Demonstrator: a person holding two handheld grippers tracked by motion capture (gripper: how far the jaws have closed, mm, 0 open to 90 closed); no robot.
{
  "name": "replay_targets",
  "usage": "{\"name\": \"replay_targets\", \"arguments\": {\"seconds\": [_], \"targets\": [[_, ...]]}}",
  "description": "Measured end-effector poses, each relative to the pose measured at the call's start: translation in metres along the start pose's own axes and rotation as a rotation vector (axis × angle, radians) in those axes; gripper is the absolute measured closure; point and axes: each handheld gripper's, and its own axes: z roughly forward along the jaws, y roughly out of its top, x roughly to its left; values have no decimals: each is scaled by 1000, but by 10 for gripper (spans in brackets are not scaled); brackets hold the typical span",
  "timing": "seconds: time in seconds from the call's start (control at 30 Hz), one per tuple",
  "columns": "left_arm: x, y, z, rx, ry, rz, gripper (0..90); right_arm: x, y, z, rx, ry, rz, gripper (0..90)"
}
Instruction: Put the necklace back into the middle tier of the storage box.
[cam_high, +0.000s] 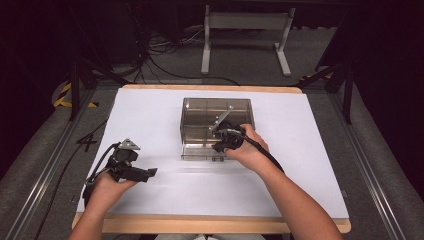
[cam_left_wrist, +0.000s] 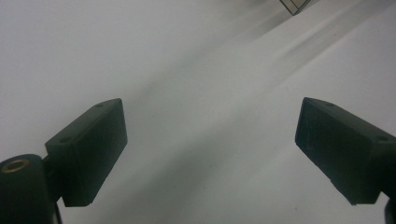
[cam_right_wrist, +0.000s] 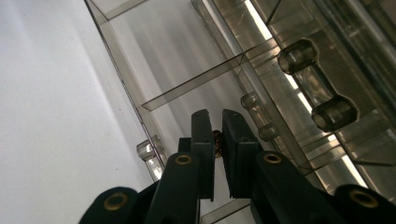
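White tabletop (cam_high: 150, 115), dark room behind: my right tongs (cam_high: 226, 141) are at the smoky divided box (cam_high: 200, 111), my left tongs (cam_high: 145, 174) wait off to the side.

My right tongs (cam_right_wrist: 217, 135) sit nearly pressed together on something small and brownish (cam_right_wrist: 217, 138) that I can glimpse between them, low at the near end of the box (cam_right_wrist: 196, 56), which stands mid-tabletop with its clear lid lying flat toward me; what the item is I can't tell. My left tongs (cam_left_wrist: 210, 140) are spread wide over bare white surface, holding nothing, well apart from the box. I judge I'm mid-step, either lifting this small piece out or setting it into a compartment. Next calls for a steady pinch and a clean path past the thin dividers (cam_right_wrist: 196, 84) without bumping them.
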Motion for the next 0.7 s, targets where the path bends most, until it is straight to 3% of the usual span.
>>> {"name": "replay_targets", "arguments": {"seconds": [0.23,0.5,0.7], "targets": [[0,0,0,1,0,0,98,-2,-1,4,9,13,6,834],[0,0,0,1,-1,1,98,-2,-1,0,-12,-11,2,753],[0,0,1,1,-1,1,97,2,-3,-12,-40,-21,-13,833]]}}
